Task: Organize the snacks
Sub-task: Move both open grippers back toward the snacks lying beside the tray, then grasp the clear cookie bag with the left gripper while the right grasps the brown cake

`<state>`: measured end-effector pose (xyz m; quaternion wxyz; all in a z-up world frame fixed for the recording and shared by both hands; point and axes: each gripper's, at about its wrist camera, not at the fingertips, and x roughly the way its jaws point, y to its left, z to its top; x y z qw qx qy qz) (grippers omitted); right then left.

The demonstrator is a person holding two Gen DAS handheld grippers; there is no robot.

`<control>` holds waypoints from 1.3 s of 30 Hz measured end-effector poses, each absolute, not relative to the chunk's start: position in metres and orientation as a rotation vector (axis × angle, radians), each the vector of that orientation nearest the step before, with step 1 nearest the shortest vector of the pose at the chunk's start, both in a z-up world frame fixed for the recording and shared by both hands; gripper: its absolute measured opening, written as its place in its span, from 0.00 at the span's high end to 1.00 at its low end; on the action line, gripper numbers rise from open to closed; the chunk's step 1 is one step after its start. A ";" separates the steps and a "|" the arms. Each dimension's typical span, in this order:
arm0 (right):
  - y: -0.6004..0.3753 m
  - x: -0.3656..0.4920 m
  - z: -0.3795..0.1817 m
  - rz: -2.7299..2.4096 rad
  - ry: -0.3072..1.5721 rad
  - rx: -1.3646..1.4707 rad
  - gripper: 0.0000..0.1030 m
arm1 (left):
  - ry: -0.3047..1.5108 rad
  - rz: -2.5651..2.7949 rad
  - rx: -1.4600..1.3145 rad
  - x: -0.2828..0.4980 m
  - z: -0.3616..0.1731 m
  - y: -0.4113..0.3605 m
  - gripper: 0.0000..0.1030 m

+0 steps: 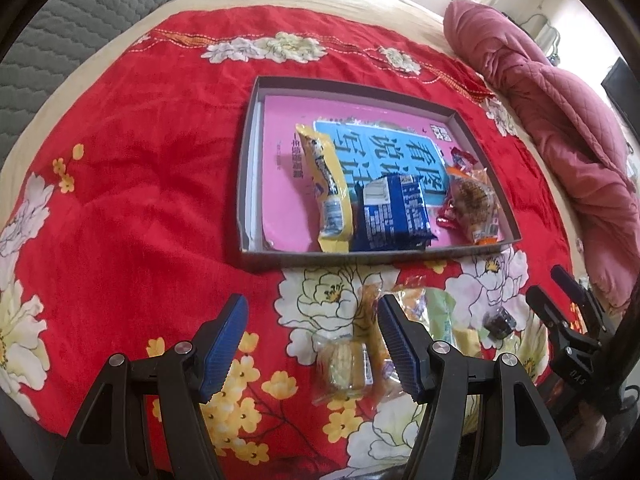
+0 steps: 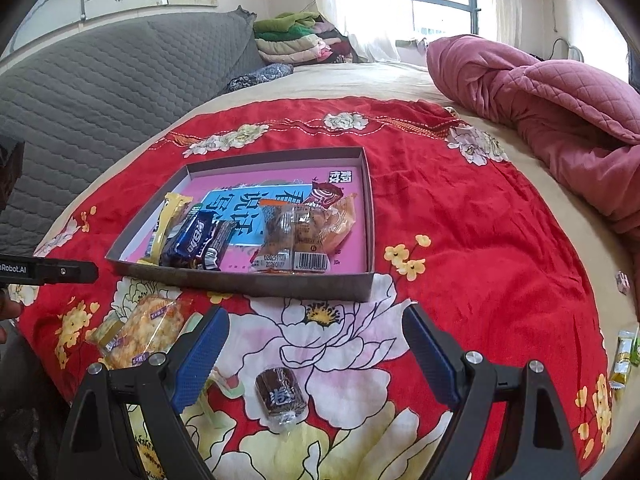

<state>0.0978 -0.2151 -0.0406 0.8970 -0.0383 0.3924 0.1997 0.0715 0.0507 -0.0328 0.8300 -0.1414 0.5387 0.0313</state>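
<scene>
Bed covered by a red floral blanket [image 2: 460, 220], serving as the work surface. Near its middle, a shallow grey cardboard tray [image 2: 256, 286] lined with a pink and blue printed sheet, evidently the collecting place for the snacks.

Already inside, crowded along the tray's near edge: a yellow packet [image 1: 326, 188] toward the left, a dark blue packet [image 1: 394, 212] beside it and overlapping it, and clear-wrapped golden pastries [image 2: 304, 236] toward the near right corner, with a red wrapper peeking out behind. Far half of the tray showing only the liner, so room left for more.

Still loose on the blanket, just outside the tray's near edge: a small brown cake in clear wrap [image 2: 281, 398], round-ended, glossy, with a white printed label, lying directly between the spread fingers of the right gripper [image 2: 316, 360] and untouched. Probably the next pick, judging by that alignment. Further left, a clear bag of pale crackers [image 2: 148, 328] and a wrapped round biscuit [image 1: 344, 364].

Left gripper [image 1: 312, 350] likewise spread wide and holding nothing, hovering low over the blanket with the biscuit just inside its right finger.

A few more small packets at the blanket's right edge [image 2: 624, 354], well apart from the tray. Pink quilt [image 2: 560, 100] bunched at the far right.
</scene>
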 end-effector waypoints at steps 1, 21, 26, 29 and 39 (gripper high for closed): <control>-0.215 0.097 -0.041 0.415 0.814 -0.082 0.15 | 1.147 0.066 -0.301 0.071 -0.034 0.051 0.33; -0.207 0.090 -0.065 0.434 0.947 -0.150 0.15 | 1.256 0.055 -0.311 0.054 -0.063 0.047 0.33; -0.206 0.089 -0.072 0.444 0.980 -0.159 0.15 | 1.280 0.045 -0.337 0.050 -0.069 0.049 0.33; -0.205 0.089 -0.075 0.442 0.991 -0.169 0.21 | 1.292 0.031 -0.353 0.049 -0.072 0.048 0.33; -0.202 0.087 -0.081 0.473 1.012 -0.180 0.49 | 1.301 0.012 -0.360 0.053 -0.081 0.040 0.33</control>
